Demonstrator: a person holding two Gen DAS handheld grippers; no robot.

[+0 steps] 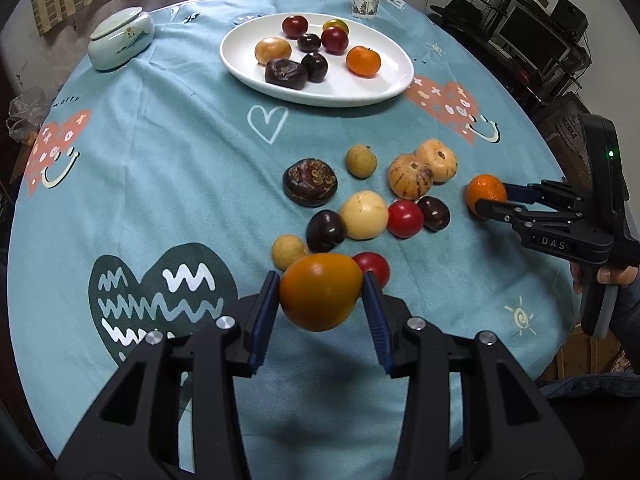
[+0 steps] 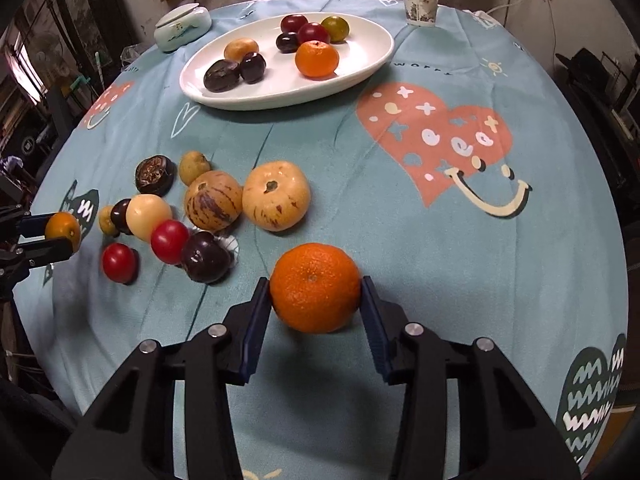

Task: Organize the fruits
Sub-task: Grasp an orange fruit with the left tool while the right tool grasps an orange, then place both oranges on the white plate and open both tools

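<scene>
My left gripper is shut on an orange-yellow tomato and holds it above the cloth near the front of the fruit pile. My right gripper is shut on a mandarin, to the right of the pile; it also shows in the left wrist view. Several loose fruits lie on the cloth: a red tomato, a pale round fruit, a dark wrinkled fruit and two striped melons. A white oval plate at the back holds several fruits, one a mandarin.
A paper cup stands behind the plate. A lidded ceramic jar sits at the back left. The round table has a blue cloth with heart prints. Shelves with electronics stand beyond the right edge.
</scene>
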